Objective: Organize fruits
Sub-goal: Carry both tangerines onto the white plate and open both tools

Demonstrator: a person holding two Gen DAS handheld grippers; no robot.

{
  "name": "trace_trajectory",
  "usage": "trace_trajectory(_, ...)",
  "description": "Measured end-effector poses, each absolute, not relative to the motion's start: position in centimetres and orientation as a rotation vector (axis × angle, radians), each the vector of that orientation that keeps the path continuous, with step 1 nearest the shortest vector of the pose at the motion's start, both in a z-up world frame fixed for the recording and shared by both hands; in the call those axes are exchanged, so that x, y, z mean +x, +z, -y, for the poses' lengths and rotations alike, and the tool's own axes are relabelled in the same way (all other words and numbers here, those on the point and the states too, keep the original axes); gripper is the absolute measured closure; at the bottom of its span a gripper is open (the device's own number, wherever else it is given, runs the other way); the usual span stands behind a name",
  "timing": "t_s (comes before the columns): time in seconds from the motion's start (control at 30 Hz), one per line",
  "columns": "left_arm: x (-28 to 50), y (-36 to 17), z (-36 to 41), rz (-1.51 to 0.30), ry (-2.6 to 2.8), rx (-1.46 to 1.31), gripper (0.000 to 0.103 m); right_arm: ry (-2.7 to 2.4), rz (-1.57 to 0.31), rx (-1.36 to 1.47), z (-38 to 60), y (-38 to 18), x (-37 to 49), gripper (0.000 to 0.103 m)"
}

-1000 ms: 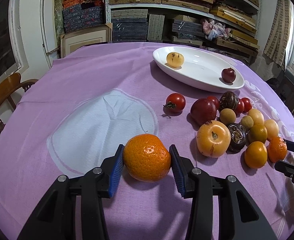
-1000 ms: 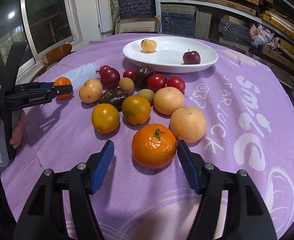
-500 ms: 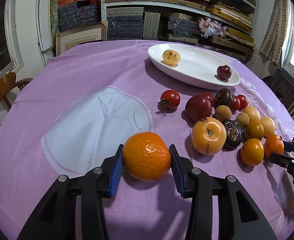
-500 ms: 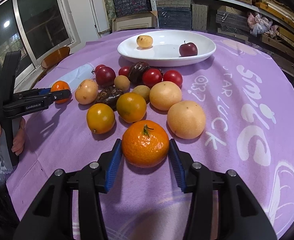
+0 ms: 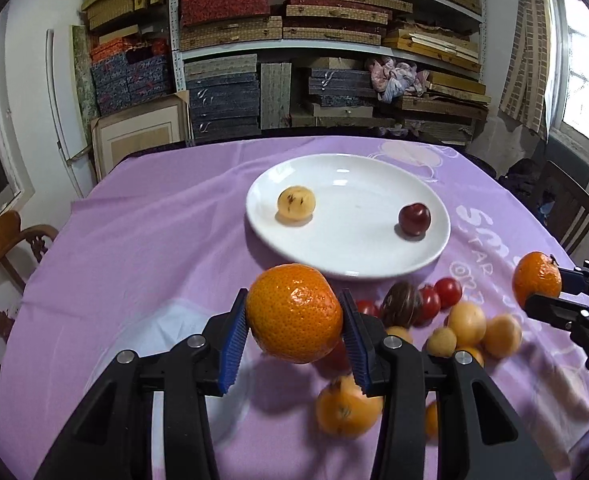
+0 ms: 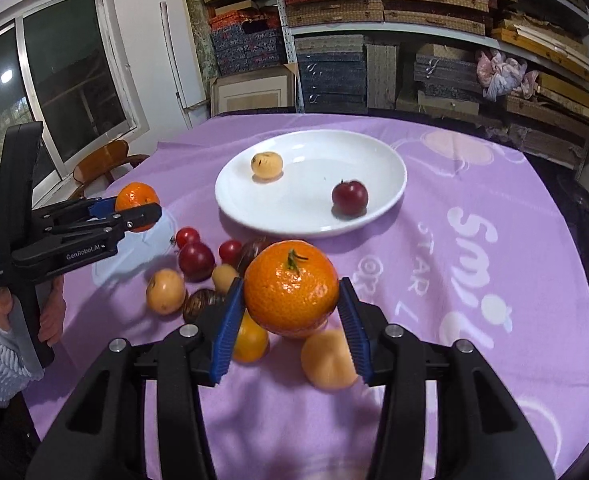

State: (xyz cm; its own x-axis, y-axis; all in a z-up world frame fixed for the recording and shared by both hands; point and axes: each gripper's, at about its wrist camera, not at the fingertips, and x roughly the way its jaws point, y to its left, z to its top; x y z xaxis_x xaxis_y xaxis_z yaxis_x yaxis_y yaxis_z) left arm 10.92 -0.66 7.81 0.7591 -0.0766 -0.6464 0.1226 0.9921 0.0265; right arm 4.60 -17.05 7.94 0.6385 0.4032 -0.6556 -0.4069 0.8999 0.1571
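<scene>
With the plate (image 5: 348, 264) as goal, bearing a yellow fruit (image 5: 296, 204) and plum (image 5: 414, 219), each gripper, left (image 5: 294, 326) and right (image 6: 290, 300), clamped on a mandarin held short of it, should probably lower its mandarin onto bare plate before releasing.

left wrist — looks along its jaws, close above the tabletop (image 5: 142, 240), toward the shelves | right wrist — same, from the right | shared: white plate (image 5: 350, 270) (image 6: 374, 216), fruit pile
</scene>
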Motion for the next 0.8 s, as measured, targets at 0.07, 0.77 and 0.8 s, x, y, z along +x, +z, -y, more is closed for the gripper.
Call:
trace_trajectory(0.07, 13.5, 7.8, 1.9, -0.716, -0.112, 0.061, 0.058, 0.45, -0.754, -0.023, 15.7, 8.4, 7.0, 0.057)
trace_trajectory(0.77, 22.6, 5.4, 2.2, -0.809, -0.062, 0.021, 0.048, 0.395, -0.805, -0.075, 11.8, 5.7, 16.0, 0.042)
trace_trajectory(0.8, 22.0, 6.2, 1.8, -0.796, -0.06, 0.017, 0.047, 0.395, -0.789, -0.072, 12.2, 6.4, 15.4, 0.042)
